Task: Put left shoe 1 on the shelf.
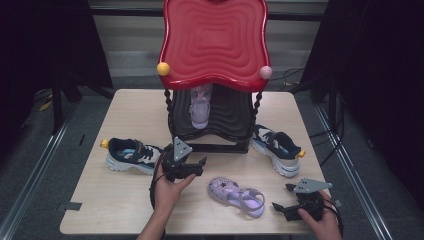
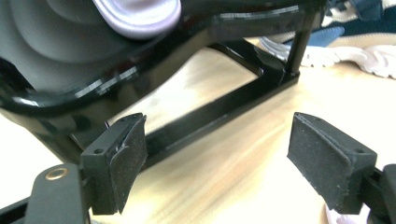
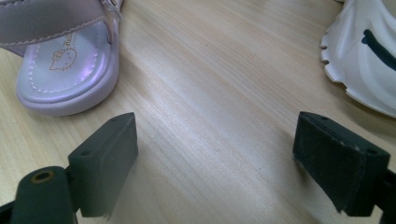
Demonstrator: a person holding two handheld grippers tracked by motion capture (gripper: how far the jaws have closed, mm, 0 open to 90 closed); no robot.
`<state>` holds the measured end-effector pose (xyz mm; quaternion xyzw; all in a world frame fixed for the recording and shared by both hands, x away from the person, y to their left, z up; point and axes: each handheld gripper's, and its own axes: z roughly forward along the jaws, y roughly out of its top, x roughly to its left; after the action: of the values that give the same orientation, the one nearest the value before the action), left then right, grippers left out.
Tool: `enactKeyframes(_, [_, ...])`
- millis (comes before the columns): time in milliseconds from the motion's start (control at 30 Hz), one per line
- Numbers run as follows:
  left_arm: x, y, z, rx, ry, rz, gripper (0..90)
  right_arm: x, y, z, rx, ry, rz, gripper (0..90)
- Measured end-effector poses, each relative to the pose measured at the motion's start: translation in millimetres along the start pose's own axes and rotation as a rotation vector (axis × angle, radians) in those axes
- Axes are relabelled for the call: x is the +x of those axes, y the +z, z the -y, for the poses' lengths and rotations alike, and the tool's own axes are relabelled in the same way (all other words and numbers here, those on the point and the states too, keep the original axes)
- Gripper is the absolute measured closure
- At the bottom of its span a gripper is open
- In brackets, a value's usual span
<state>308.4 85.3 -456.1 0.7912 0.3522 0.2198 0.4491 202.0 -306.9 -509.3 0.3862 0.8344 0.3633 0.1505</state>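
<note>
I see one two-tier shoe rack [image 1: 215, 45] with a glossy red wavy plastic top, twisted black posts and a black lower shelf, standing on the pale wood-grain table [image 1: 110, 200]. Two navy-and-white chunky-soled sneakers [image 1: 131, 155] flank it. Two lilac sandals: one on the shelf [image 1: 201, 107], one glossy, strapped sandal [image 1: 235, 195] flat near the front edge. My left gripper [image 1: 192, 162] hovers before the rack base, jaws wide, empty. My right gripper [image 1: 281, 197] sits low just beside that sandal's heel, jaws wide, empty.

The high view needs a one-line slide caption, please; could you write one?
Open left gripper before a shoe rack; open right gripper beside a purple sandal.
</note>
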Motion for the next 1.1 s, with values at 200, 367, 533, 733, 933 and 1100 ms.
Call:
enactKeyframes(200, [1.5, -0.9, 11.4, 0.027, -0.007, 0.011, 19.0, 0.0, 0.0, 0.0, 0.0, 0.0, 0.0, 13.5])
enactKeyframes(367, [2.0, -3.7, 20.5, 0.055, 0.002, 0.023, 19.0, 0.0, 0.0, 0.0, 0.0, 0.001, 0.0, 13.5])
enactKeyframes(533, [4.0, -7.9, 31.8, 0.093, 0.003, 0.031, 19.0, 0.0, 0.0, 0.0, 0.0, 0.001, 0.0, 13.5])
enactKeyframes(733, [2.9, -11.8, 45.1, 0.121, 0.004, 0.048, 19.1, 0.1, 0.0, 0.0, 0.0, 0.0, 0.001, 13.5])
enactKeyframes(933, [-0.5, -12.1, 54.7, 0.177, 0.035, 0.07, 19.3, 0.1, 0.0, 0.0, 0.0, 0.0, 0.001, 13.4])
enactKeyframes(1100, [-1.8, -12.1, 60.3, 0.193, 0.044, 0.076, 19.4, 0.7, 0.0, 0.0, 0.001, -0.019, -0.014, 13.5])
